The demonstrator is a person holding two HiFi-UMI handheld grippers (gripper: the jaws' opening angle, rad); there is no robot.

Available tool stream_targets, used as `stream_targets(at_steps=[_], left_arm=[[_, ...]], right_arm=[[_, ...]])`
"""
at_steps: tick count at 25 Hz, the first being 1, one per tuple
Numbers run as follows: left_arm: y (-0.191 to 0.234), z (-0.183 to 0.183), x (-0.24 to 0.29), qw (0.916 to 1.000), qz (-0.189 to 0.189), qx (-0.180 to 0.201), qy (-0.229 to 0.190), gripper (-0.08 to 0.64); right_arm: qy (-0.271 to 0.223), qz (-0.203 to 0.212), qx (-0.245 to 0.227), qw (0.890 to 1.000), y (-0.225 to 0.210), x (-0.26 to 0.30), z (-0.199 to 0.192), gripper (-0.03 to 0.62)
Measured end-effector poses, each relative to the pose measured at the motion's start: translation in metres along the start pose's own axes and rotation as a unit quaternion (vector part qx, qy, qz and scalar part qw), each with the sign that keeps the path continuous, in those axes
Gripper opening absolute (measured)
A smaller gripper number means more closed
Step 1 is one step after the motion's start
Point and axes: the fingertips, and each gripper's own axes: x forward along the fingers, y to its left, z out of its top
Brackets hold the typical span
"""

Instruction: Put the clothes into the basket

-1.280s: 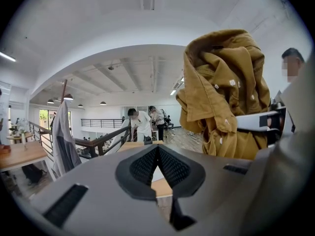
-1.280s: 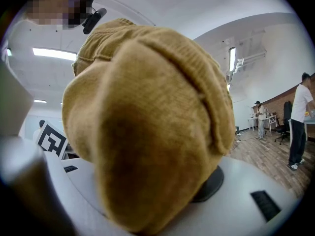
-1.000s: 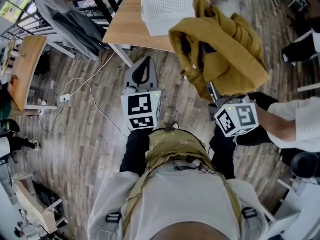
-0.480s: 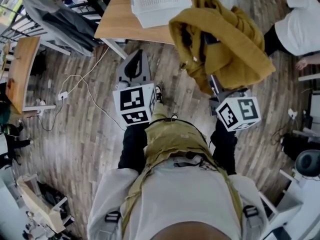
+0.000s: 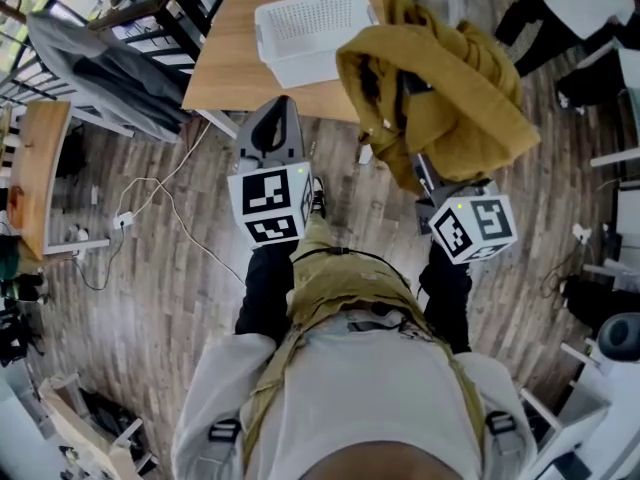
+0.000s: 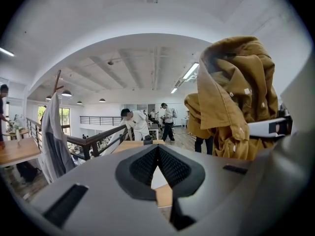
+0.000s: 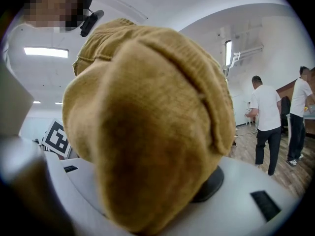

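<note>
A mustard-yellow jacket (image 5: 450, 98) hangs bunched in the air over my right gripper (image 5: 412, 86), which is shut on it. In the right gripper view the jacket (image 7: 147, 117) fills the middle and hides the jaws, apart from one dark pad (image 7: 214, 183) at its edge. The white perforated basket (image 5: 310, 30) stands on the near edge of a wooden table (image 5: 225, 63), just left of the jacket. My left gripper (image 5: 270, 133) is held over the floor below the basket. Its jaws (image 6: 157, 154) are shut with nothing between them.
A grey garment (image 5: 110, 63) hangs on a dark rack left of the table. A white cable (image 5: 170, 183) runs across the wooden floor. A second wooden table (image 5: 30, 158) stands at the far left. People (image 5: 580, 8) stand at the upper right.
The table and basket have drifted slightly left and nearer in the head view. The jacket stays gripped in the right gripper. The people at the right have moved.
</note>
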Motion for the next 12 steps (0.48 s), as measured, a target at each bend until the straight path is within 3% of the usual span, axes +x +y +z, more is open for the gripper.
stream_targets(at_steps=[12], left_arm=[[0.086, -0.002, 0.106, 0.9994, -0.006, -0.022, 0.028, 0.000]], right_arm=[[0.038, 0.002, 0.021, 0.999, -0.008, 0.141, -0.010, 0.268]])
